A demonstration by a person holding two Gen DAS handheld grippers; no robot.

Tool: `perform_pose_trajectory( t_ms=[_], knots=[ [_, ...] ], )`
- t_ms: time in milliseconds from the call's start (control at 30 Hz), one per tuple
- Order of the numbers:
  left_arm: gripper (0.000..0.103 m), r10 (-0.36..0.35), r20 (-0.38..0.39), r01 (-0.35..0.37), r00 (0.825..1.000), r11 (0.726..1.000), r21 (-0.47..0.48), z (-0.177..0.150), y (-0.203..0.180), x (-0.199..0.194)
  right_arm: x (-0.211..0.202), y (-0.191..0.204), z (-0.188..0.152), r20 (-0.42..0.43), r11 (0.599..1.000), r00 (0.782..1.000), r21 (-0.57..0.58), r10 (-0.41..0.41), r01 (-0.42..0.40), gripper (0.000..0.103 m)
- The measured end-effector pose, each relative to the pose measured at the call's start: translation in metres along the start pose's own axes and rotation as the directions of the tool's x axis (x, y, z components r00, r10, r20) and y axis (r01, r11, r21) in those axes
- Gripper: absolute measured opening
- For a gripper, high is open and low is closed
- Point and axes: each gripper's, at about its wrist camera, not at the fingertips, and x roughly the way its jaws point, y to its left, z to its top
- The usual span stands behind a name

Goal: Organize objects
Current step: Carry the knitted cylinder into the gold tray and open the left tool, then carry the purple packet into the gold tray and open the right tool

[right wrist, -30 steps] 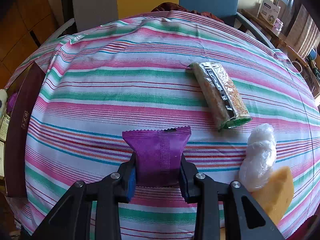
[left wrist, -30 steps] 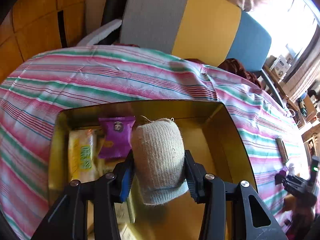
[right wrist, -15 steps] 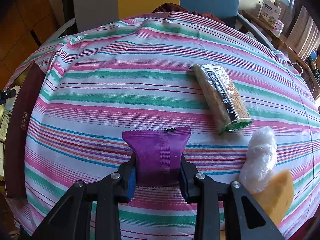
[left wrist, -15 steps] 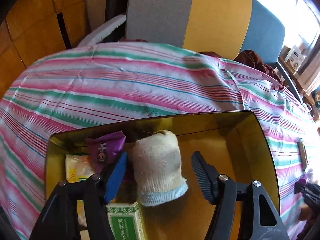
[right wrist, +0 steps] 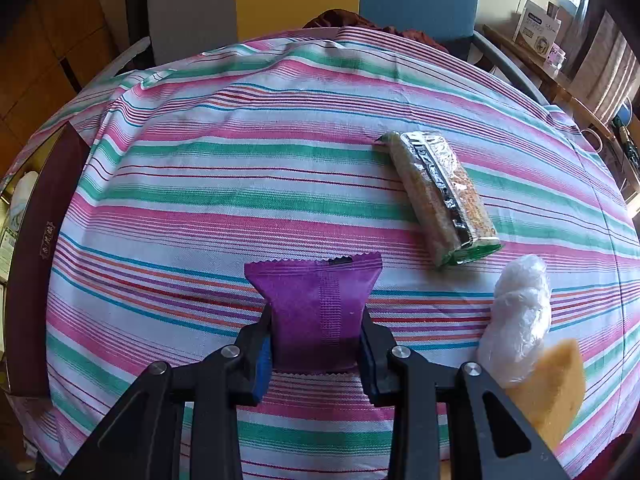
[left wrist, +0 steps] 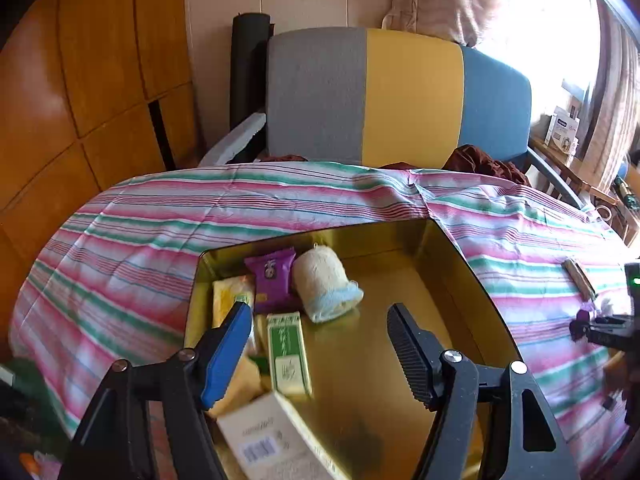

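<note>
Left claw [left wrist: 320, 332] has released the sock [left wrist: 324, 284], opening, empty; right claw [right wrist: 316, 344] pinches purple packet [right wrist: 316, 312].

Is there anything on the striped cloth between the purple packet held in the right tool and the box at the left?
Nothing visible blocks it. The right tool is shut on the purple packet, and the striped cloth toward the box is bare. The snack bar, plastic bundle and sponge lie on the other side.

A table under a pink, green and white striped cloth [right wrist: 280, 168] is carrying a gold-lined open box [left wrist: 452, 264] at one side, plus a foil-wrapped cereal bar [right wrist: 440, 196], a crumpled clear plastic wad [right wrist: 516, 316] and a yellow sponge wedge [right wrist: 548, 388] sitting right beside each other.
</note>
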Motion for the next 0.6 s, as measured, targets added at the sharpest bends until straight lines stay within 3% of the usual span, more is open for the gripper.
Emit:
perform_pose_trajectory(
  t_ms=[267, 600],
  knots=[
    [0.071, 0.017, 0.030, -0.017, 0.999, 1.000, 0.003, -0.034, 0.002, -0.031, 0.001, 0.002, 0.000, 0.011, 1.000, 1.000, -0.007, -0.014, 0.014, 0.034],
    [0.071, 0.007, 0.026, -0.007, 1.000, 1.000, -0.005, -0.053, 0.006, -0.043, -0.002, 0.004, 0.001, -0.009, 0.999, 0.999, 0.037, -0.032, 0.033, 0.034]
  ],
)
